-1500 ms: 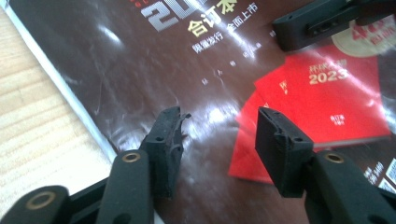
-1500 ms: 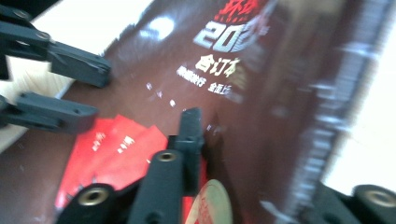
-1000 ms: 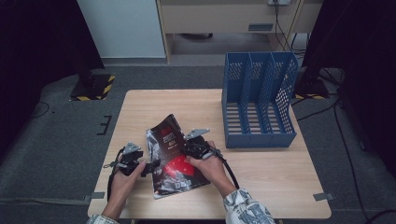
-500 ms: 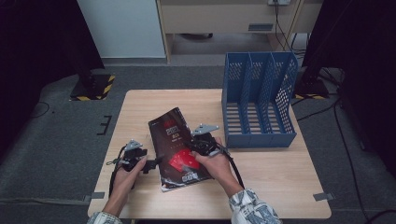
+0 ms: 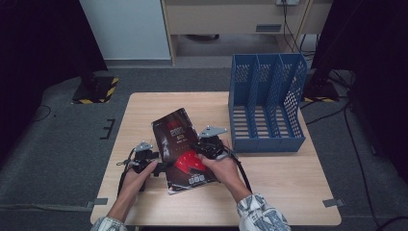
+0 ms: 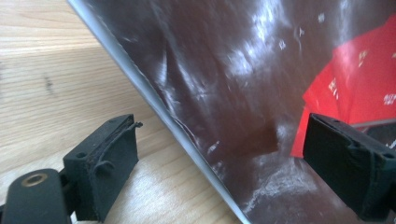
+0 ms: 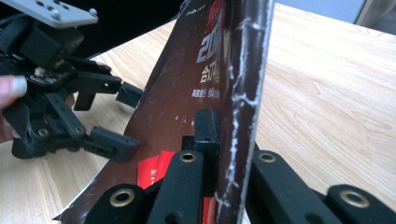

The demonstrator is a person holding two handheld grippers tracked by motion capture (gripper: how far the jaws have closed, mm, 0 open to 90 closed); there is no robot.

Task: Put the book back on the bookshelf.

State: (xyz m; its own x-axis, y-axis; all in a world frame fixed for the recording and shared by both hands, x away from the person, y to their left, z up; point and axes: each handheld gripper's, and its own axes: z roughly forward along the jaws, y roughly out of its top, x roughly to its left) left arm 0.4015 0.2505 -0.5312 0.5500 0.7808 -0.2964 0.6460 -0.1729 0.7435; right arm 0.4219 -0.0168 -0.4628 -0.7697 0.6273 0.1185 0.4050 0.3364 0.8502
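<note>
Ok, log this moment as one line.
right gripper: shut on book edge | left gripper: open, jaws either side of the other edge | file rack: empty

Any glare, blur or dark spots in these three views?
High view: sharp and evenly lit on the table, dark at both sides. Left gripper view: white glare on the glossy book cover, slightly soft up close. Right gripper view: the book spine shows scuffs clearly; the left gripper is soft.

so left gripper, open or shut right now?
Open. In its own view the left gripper has its fingers spread wide, one on each side of the book edge, not clamped on it.
</note>
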